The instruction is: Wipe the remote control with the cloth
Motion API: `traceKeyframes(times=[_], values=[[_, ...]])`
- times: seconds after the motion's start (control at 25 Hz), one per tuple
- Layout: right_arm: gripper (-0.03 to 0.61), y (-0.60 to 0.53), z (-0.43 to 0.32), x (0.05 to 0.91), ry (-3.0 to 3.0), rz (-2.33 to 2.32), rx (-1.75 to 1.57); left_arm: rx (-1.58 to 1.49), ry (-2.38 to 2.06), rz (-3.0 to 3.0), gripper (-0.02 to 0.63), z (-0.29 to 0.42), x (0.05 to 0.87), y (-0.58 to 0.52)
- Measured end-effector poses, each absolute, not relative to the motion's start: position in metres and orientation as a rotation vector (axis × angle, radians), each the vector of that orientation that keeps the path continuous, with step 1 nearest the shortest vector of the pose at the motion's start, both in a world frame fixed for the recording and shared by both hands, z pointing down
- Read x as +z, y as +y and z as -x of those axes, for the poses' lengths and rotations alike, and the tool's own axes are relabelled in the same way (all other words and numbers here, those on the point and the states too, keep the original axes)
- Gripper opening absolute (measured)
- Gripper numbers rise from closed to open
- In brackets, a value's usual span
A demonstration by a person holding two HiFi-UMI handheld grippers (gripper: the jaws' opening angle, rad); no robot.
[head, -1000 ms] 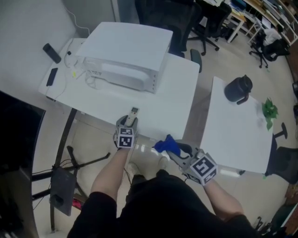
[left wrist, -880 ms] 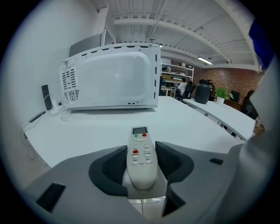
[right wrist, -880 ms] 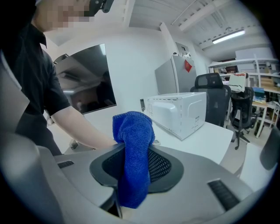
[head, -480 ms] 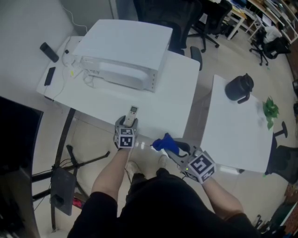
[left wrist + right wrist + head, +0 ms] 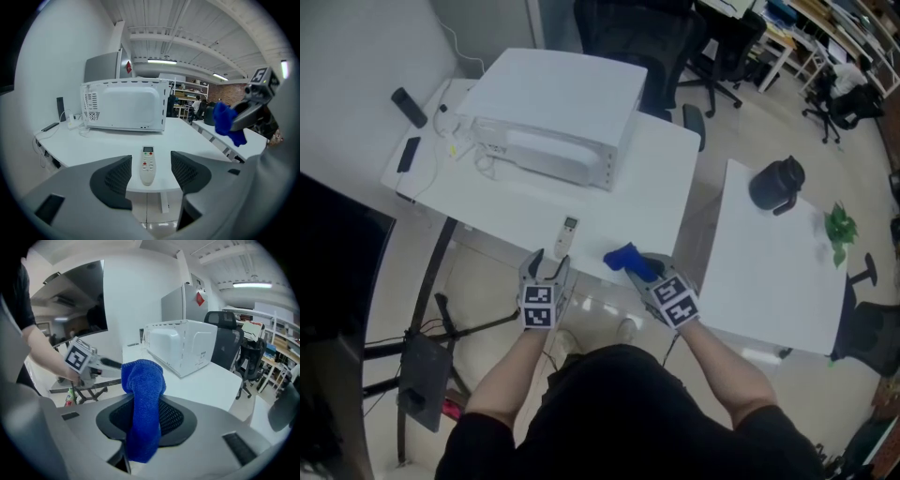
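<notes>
Nubby terry cloth [image 5: 142, 408], smooth plastic remote [image 5: 147, 165]

A white table [image 5: 656, 178] bearing a white microwave [image 5: 558, 108] towards its rear, a remote control [image 5: 567, 235] near the front edge, and a flat dark item [image 5: 410, 154], possibly a phone, at its left end.

The right gripper [image 5: 146, 420] pinched the blue cloth [image 5: 143, 380]; the left gripper [image 5: 110, 364] hung to its left, a white microwave [image 5: 180, 345] far behind.
</notes>
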State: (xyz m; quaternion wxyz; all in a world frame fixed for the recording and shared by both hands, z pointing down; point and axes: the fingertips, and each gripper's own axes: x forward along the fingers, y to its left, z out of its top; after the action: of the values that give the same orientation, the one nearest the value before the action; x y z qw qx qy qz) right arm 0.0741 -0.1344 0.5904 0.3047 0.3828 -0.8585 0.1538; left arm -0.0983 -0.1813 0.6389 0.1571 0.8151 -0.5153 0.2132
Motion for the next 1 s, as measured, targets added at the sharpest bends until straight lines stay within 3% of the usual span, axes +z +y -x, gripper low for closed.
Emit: traceKeyframes(times=[0.36,0.64,0.8,1.0], values=[[0.127,-0.177,-0.083,0.692,-2.025,-0.974,0.381,0.526,-1.499,-2.369,0.267,0.108,0.584,-0.129],[0.152,-0.184,-0.086,0.719,-1.958,-1.011,0.398,0.517,-1.493,-2.386,0.267,0.112,0.575,-0.112],[0.246,-0.184,-0.090,0.707,-1.975,-1.048,0.364,0.499,-1.492,-2.403,0.267,0.113,0.568,-0.109],[0.247,-0.173,-0.085,0.621,-2.157,-1.173,0.303,0.438,-1.489,-2.475,0.267,0.110,0.539,-0.108]])
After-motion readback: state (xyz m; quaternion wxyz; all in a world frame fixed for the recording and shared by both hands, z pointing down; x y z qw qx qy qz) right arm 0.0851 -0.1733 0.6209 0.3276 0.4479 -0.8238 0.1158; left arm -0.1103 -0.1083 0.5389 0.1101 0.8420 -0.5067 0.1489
